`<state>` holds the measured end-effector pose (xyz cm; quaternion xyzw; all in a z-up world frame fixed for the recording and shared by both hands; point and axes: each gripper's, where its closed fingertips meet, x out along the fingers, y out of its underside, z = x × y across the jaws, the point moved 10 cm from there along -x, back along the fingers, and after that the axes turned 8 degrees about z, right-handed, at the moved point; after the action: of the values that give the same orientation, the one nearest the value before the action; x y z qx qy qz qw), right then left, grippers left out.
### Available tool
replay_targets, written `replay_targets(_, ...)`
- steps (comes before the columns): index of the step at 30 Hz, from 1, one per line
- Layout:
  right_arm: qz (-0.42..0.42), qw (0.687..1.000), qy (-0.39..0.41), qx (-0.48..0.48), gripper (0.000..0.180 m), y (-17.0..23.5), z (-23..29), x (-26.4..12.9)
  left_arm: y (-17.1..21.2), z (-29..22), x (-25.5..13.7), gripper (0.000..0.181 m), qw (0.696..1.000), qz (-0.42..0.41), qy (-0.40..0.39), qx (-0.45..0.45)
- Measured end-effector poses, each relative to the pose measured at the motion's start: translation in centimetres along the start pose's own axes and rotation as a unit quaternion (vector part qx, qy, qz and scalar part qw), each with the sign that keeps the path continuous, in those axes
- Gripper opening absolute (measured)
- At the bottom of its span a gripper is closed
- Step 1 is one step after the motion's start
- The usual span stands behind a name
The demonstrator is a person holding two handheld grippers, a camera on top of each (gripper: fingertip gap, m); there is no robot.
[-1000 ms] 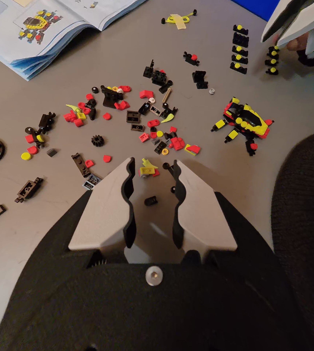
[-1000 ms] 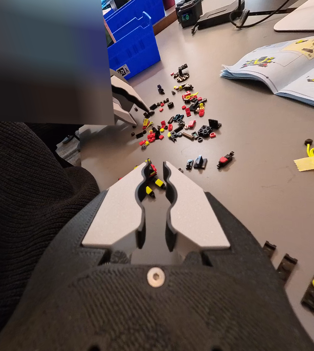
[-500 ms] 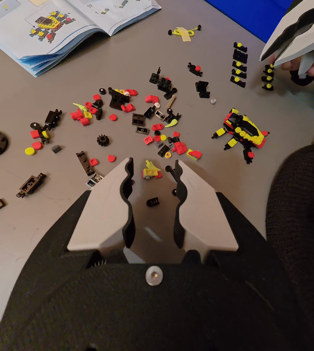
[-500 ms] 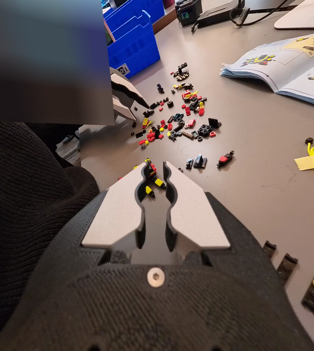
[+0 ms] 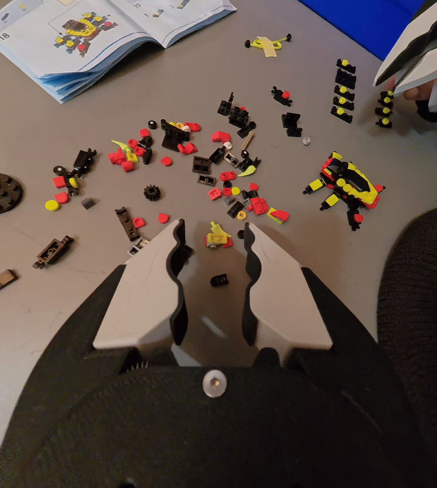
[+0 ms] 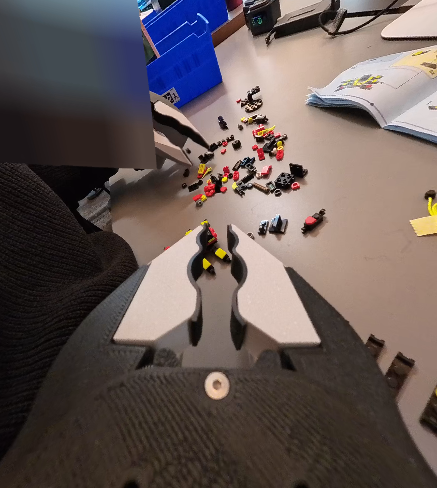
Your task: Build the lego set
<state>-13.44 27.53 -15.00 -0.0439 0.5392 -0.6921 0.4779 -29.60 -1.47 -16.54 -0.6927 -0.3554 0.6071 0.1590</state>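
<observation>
Left gripper (image 5: pixel 214 227) gapes wide, holding nothing (yellow piece (image 5: pixel 217 237) mid-frame between its tips); right gripper (image 6: pixel 216 229) narrowly parted, empty.

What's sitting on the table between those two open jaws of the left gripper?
In the left wrist view, a small black piece lies between the left gripper's open jaws. Just past their tips sits a small yellow and red cluster. Otherwise bare grey table.

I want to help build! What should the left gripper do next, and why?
Probably ease the left gripper forward and down around the small yellow and red piece. Its fingers are open and empty, and that piece lies on the table just ahead, between the tips.
</observation>
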Motion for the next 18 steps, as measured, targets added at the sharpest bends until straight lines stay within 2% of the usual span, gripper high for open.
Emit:
replay_targets(6, -0.004, 1.0, -0.001, 0.006, 0.013, -0.1, -0.2, 0.1, -0.9, 4.1, -0.3, 0.031, 0.99, -0.034, -0.124, -0.051)
replay_targets(10, -0.006, 1.0, -0.006, 0.002, 0.013, -0.1, 0.0, 0.0, -2.1, 6.5, 0.8, 0.031, 0.988, -0.036, -0.116, -0.095)
replay_targets(14, -0.008, 1.0, 0.002, -0.008, 0.012, -0.1, 0.2, -0.4, -2.8, 7.6, 1.8, 0.023, 0.983, -0.025, -0.158, -0.089)
replay_targets(18, -0.014, 1.0, 0.004, -0.004, 0.012, -0.1, 0.1, -0.7, -3.3, 8.1, 2.1, 0.012, 0.984, -0.025, -0.147, -0.093)
